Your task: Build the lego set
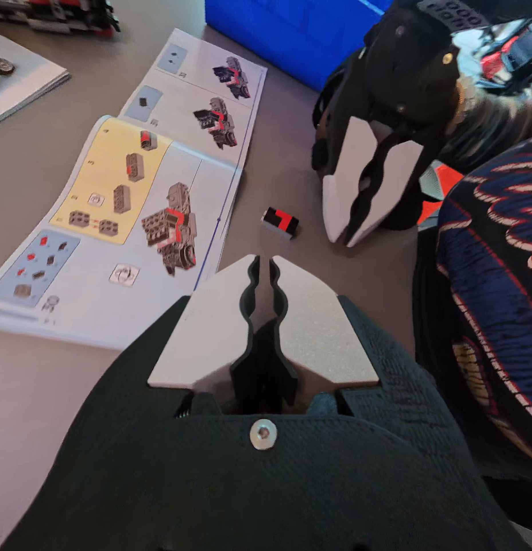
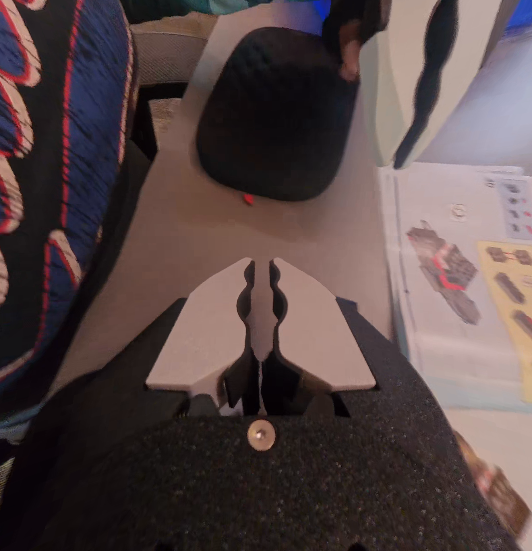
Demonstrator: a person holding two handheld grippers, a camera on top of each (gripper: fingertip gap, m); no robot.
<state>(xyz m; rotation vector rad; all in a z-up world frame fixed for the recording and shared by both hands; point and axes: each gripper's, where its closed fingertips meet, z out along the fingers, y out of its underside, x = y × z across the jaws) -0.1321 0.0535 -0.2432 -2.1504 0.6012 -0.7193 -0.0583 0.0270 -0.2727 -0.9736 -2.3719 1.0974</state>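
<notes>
A small black, red and white lego piece (image 1: 280,223) lies on the grey table (image 1: 288,167), beside the open instruction booklet (image 1: 139,208). My left gripper (image 1: 264,260) hovers just in front of the piece; its jaws stand almost together with nothing between them. My right gripper (image 1: 343,242) points down at the table just right of the piece, apart from it, also nearly closed and empty. In the right wrist view my right gripper (image 2: 261,262) faces a black rounded object (image 2: 276,113) with a tiny red piece (image 2: 248,199) at its near edge. The left gripper (image 2: 400,162) shows upper right.
A blue box (image 1: 288,35) stands at the back. A built lego model (image 1: 64,15) and a second booklet (image 1: 20,83) are far left. A person's patterned sleeve (image 1: 497,268) fills the right side. The booklet also shows in the right wrist view (image 2: 467,283). About 9 centimeters separates my left fingertips from my right. Left tips and right tips are each some 35 centimeters from the built lego model (image 1: 64,15).
</notes>
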